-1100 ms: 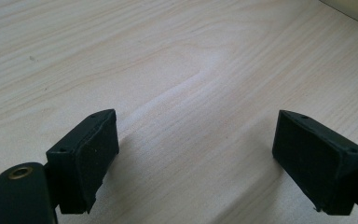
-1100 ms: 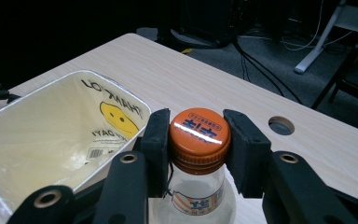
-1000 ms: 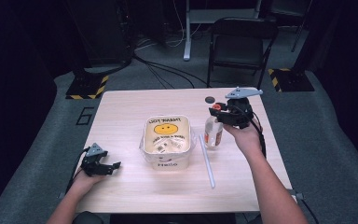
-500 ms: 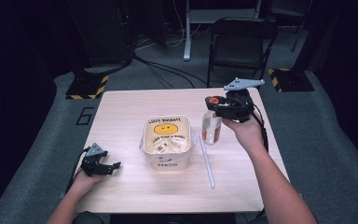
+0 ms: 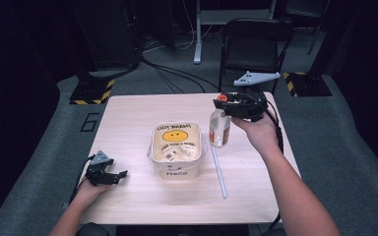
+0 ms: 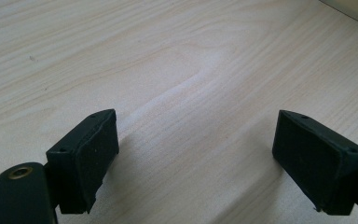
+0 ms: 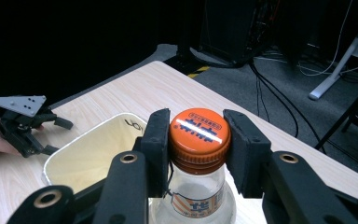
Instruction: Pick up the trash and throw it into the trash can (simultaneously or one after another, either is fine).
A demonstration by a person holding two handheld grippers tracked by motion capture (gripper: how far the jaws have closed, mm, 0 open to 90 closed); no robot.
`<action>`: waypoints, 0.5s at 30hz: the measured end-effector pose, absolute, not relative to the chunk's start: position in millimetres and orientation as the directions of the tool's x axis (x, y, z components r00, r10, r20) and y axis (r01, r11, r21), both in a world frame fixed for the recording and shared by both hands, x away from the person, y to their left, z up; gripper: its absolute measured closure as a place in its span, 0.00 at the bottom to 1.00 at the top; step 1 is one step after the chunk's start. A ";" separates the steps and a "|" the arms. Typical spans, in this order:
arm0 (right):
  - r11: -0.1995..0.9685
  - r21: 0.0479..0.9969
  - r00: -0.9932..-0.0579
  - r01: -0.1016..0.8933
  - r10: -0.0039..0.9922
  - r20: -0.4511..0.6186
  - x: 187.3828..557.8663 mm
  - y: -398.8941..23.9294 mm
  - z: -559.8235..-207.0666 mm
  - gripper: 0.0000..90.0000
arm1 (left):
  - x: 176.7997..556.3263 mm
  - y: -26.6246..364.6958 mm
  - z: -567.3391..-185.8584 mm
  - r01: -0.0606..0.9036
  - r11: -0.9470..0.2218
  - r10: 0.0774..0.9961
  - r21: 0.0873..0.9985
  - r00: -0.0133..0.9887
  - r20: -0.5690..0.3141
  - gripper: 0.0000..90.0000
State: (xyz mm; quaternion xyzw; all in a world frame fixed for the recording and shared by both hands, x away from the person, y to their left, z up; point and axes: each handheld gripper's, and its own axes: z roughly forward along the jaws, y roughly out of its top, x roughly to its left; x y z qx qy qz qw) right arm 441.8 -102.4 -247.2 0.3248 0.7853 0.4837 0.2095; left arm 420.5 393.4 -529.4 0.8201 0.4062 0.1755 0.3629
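While the bottle point(image 5: 219, 129) is hanging upright just beside the tub point(image 5: 175, 149), the right gripper's point(image 7: 198, 140) fingers are clamping its orange cap point(image 7: 199, 131), probably to carry it; that grip is showing clearest in the right gripper view. Resting on the tabletop point(image 5: 128, 118), the left gripper's point(image 5: 104, 172) fingers are standing apart, empty
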 end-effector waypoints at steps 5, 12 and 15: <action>0.322 0.899 -0.710 0.297 0.704 -0.018 440.7 -97.5 -235.9 0.69 | 420.5 393.3 -529.4 0.539 -0.406 0.794 0.738 0.608 -0.007 0.16; 0.337 0.898 -0.718 0.284 0.695 -0.034 440.1 -87.9 -225.6 0.69 | 420.5 393.3 -529.4 0.539 -0.406 0.794 0.738 0.608 -0.007 0.16; 0.345 0.898 -0.727 0.272 0.685 -0.043 441.2 -83.1 -222.3 0.69 | 420.5 393.3 -529.4 0.539 -0.406 0.794 0.738 0.608 -0.007 0.16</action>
